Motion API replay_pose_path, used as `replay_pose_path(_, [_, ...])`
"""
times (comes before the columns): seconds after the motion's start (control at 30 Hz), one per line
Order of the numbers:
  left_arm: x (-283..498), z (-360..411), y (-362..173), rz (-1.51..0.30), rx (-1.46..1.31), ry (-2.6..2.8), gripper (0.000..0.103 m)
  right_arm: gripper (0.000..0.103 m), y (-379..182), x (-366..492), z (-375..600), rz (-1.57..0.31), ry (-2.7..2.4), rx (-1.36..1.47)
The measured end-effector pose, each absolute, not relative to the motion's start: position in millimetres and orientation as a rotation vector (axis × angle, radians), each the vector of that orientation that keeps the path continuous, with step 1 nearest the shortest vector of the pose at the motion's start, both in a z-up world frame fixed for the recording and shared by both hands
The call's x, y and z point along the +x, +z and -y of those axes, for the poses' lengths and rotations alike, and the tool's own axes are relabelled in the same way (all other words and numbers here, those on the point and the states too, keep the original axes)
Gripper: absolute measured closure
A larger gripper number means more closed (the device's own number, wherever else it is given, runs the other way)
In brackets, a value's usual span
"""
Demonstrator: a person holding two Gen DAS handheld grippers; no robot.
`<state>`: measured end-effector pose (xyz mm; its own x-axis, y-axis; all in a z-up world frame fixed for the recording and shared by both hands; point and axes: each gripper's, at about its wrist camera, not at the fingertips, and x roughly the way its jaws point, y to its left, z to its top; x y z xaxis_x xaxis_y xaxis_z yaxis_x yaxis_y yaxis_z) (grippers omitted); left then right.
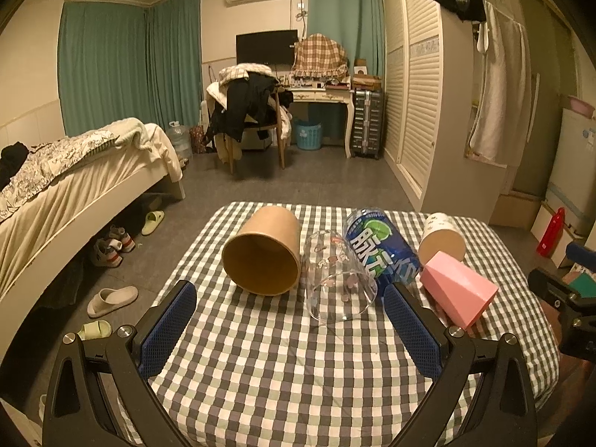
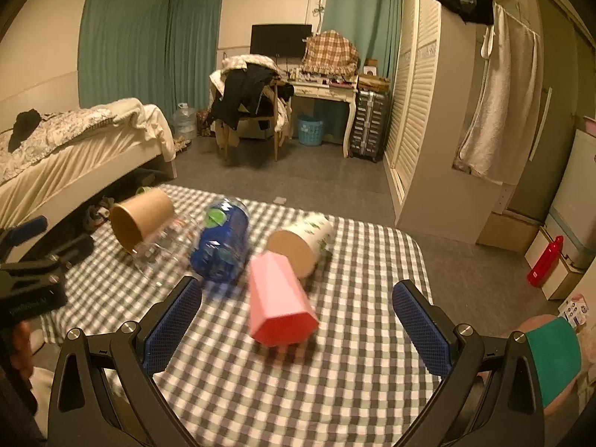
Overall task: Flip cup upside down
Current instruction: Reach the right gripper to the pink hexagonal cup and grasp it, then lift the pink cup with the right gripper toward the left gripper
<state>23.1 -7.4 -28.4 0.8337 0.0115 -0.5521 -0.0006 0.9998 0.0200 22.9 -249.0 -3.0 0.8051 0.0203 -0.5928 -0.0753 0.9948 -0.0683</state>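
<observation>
Your left tongs (image 1: 290,331) and right tongs (image 2: 298,329) both hang apart and empty above the tabletop's (image 1: 283,380) near edge. Nothing is flipped yet: the pink cup (image 2: 277,303) lies on its side mid-tabletop, nearest your right tongs, ungrasped.

On checked table (image 1: 260,354): 5 vessels, all on their sides. Brown paper cup (image 1: 262,251) ×1, clear glass (image 1: 337,279) ×1, blue can (image 1: 380,246) ×1, white printed paper cup (image 1: 443,240) ×1, pink cup (image 1: 460,290) ×1.
</observation>
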Motion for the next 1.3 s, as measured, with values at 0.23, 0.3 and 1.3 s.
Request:
replay_pose_path(0.23, [34,12,-39,-0.628,0.026,-0.001,0.000,0.000,-58,60,259,-0.803,0.072,-0.041])
replay_pose_path(0.3, [36,14,-42,-0.639,0.031,-0.004,0.000,0.000,-71,71,252,-0.836,0.082,-0.052])
replay_pose_path(1.3, [45,-15,-61,-0.703,-0.012,-0.007,0.000,0.032,-98,25,175,-0.947,-0.013,-0.032])
